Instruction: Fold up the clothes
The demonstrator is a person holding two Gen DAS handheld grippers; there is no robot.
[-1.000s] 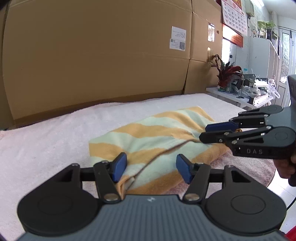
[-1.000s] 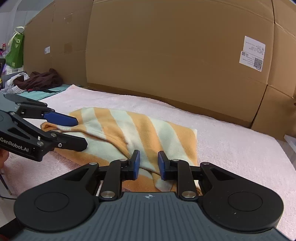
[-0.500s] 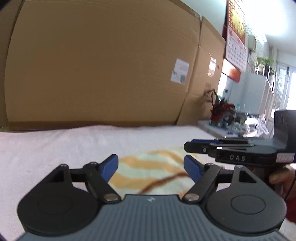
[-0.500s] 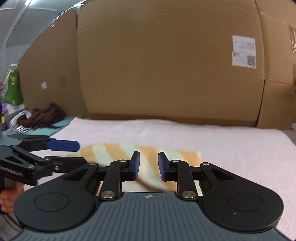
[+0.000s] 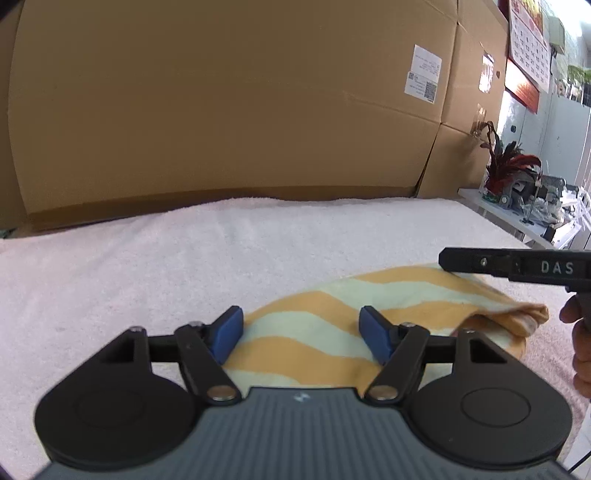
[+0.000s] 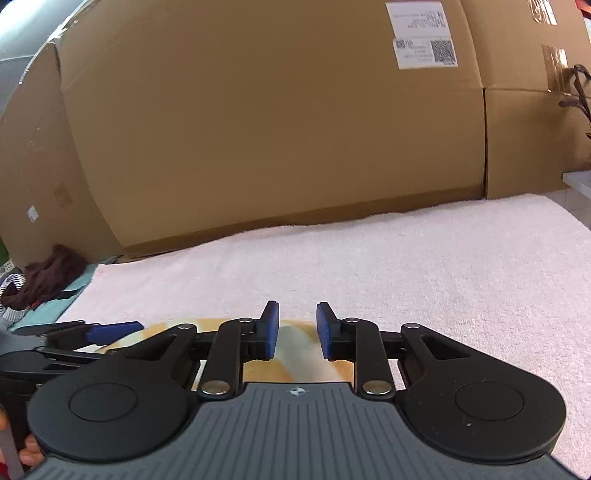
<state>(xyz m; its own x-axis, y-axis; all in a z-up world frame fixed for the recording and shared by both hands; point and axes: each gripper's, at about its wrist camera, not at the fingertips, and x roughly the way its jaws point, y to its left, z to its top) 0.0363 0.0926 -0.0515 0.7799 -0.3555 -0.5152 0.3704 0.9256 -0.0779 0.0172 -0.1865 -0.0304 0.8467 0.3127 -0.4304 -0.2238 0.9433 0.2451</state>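
Left wrist view: striped cloth (image 5: 332,325) now lies doubled on the towelled counter (image 5: 184,258); left gripper (image 5: 301,332) spread, right gripper (image 6: 297,330) slightly parted, both empty, having let go – fold laid

This looks like a makeshift workroom, not a home: tall brown cardboard cartons (image 5: 229,110) with white shipping labels (image 5: 423,77) wall off a table under a pale pink terry towel (image 5: 184,254). A red wall calendar (image 5: 526,35) and a cluttered white side bench (image 5: 517,218) stand nearby.
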